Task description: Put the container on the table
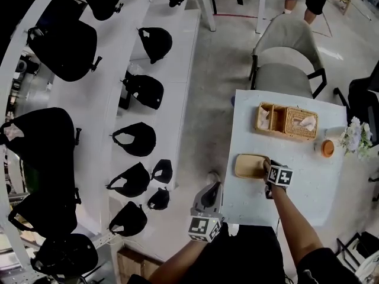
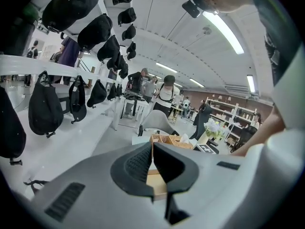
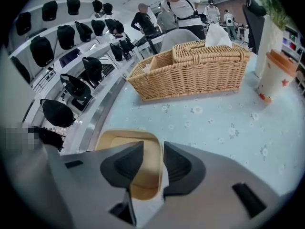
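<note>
We see the beige container (image 1: 247,165) resting on the table (image 1: 308,191), just nearer us than the wicker basket (image 1: 287,121), long axis parallel to it. Our right gripper (image 1: 267,169), the nearer one, has jaws spread astride its right-end wall, unpinched. Our left gripper (image 1: 208,195), jaws together and empty, hangs off the table; that end is hidden from above

Bright, even indoor light throughout. In the left gripper view we see ceiling strip lights (image 2: 221,27) blown out to white glare. The pale table (image 1: 320,179) is evenly lit, with soft, faint shadows; the black bags (image 1: 62,49) lose detail. Both gripper views bow strongly toward dark, vignetted corners, and their nearest foreground is soft.
</note>
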`<state>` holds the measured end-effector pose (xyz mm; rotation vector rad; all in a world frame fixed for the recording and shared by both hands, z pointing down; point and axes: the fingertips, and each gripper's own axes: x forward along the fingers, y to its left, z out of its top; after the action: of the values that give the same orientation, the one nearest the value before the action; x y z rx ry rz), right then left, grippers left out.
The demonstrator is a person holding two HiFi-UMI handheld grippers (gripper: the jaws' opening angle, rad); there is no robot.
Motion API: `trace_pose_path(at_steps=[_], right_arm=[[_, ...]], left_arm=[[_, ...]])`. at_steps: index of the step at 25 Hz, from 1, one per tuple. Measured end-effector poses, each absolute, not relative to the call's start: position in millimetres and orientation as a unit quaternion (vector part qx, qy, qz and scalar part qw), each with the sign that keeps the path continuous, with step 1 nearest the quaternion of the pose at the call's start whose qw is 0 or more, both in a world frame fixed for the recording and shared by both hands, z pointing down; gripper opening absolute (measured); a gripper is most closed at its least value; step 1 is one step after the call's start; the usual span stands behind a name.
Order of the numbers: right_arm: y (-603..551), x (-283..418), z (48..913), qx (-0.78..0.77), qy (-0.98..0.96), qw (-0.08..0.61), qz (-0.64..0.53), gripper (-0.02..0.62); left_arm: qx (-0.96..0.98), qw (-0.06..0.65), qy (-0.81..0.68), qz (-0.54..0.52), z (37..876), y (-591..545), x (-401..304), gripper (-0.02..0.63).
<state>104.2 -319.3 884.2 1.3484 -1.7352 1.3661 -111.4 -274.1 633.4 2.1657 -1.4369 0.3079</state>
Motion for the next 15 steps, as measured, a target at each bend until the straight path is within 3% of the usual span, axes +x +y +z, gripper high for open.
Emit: trace_pose_path(at_steps=[3,15], right_arm=[[-313,102,868,0.486,-0.670,0.272,0.491,0.152],[-274,116,802,0.454,-0.732,0.265,0.434,0.140]], left_arm=[[0.802,0.254,-0.530,0.109,631,-275,-102,0.012],[0.809,0.238,-0.528,0.098,609,-253,-64,0.012]])
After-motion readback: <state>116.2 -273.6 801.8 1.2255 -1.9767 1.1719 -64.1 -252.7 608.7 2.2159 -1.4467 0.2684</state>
